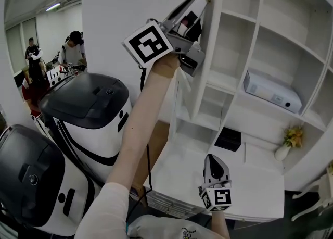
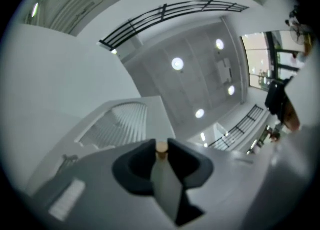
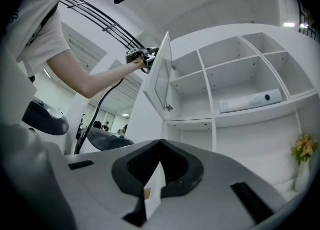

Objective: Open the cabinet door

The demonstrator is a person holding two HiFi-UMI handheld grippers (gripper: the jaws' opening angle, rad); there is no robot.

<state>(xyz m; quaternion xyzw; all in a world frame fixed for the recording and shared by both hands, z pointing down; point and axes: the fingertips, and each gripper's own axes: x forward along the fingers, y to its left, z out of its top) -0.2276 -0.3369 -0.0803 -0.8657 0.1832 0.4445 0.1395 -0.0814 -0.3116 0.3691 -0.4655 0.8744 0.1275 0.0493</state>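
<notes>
**Far left:** two white machines (image 1: 83, 102) with black lids, one behind the other. People (image 1: 72, 49) stand well behind them.

**Left gripper** (image 1: 201, 4): held high on a bare arm (image 1: 140, 134), tips against the top edge of the cabinet door (image 3: 161, 76). A black cable (image 1: 143, 84) hangs below it. The left gripper view shows the jaws drawn together with nothing visible between them, and ceiling lights beyond.

**Cabinet door:** white frame with a clear pane. It is swung wide open and stands out from the left side of the cabinet (image 1: 260, 35), with hinges along its inner edge.

**Cabinet:** white, with open compartments. A white box (image 1: 271, 91) lies in a compartment toward the right. A black object (image 1: 228, 139) sits lower down, to the left of the box.

**Right gripper** (image 1: 214, 161): low, above the white surface (image 1: 260, 191) at the foot of the shelves and well apart from the door. Its jaws are closed together and empty.

**Far right:** a small white vase (image 1: 285, 151) with flowers, on the surface.
</notes>
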